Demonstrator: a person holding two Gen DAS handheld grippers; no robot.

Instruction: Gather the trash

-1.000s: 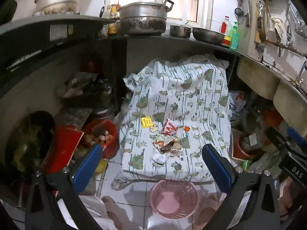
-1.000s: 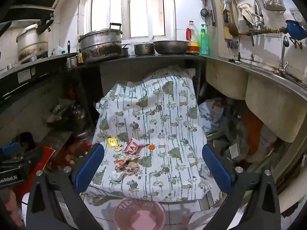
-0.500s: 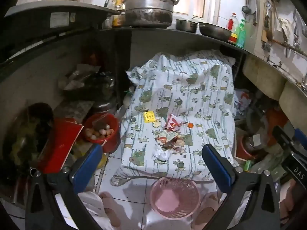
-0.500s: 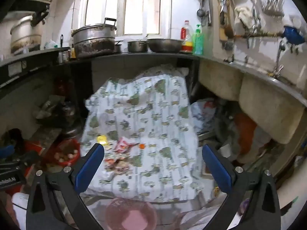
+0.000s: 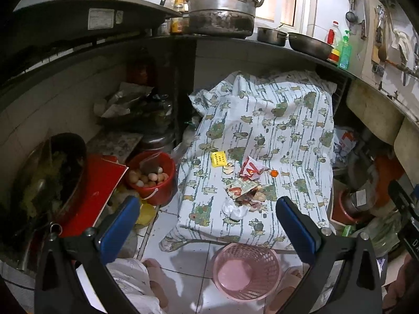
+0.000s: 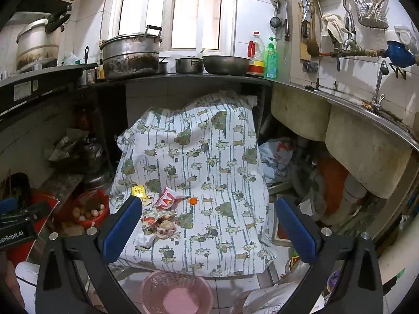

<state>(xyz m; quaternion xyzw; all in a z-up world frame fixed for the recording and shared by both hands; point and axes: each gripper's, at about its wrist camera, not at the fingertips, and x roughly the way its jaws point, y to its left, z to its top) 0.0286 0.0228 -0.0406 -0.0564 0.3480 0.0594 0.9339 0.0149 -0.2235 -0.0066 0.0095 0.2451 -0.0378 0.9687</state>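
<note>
A low table under a fish-print cloth (image 5: 275, 136) (image 6: 204, 162) carries a small heap of trash near its front: crumpled wrappers (image 5: 243, 196) (image 6: 159, 225), a red-and-white packet (image 5: 250, 167) (image 6: 167, 198), a yellow card (image 5: 218, 158) (image 6: 138, 191), a white tissue (image 5: 234, 210) and a small orange piece (image 5: 274, 173) (image 6: 193, 200). A pink mesh basket (image 5: 246, 272) (image 6: 178, 293) stands on the floor in front of the table. My left gripper (image 5: 207, 225) and right gripper (image 6: 208, 225) are both open and empty, held above the basket, short of the trash.
A red bucket of eggs (image 5: 150, 175) and a red board (image 5: 97, 191) lie left of the table. Dark counters with pots (image 5: 222, 18) run behind. Sinks (image 6: 366, 151) and clutter crowd the right. Feet (image 5: 154, 280) stand on the white tiles.
Both grippers have shifted slightly: the left view has moved a little nearer the table, and the right view has swung back after a blurred pan. Nothing on the table moved.
</note>
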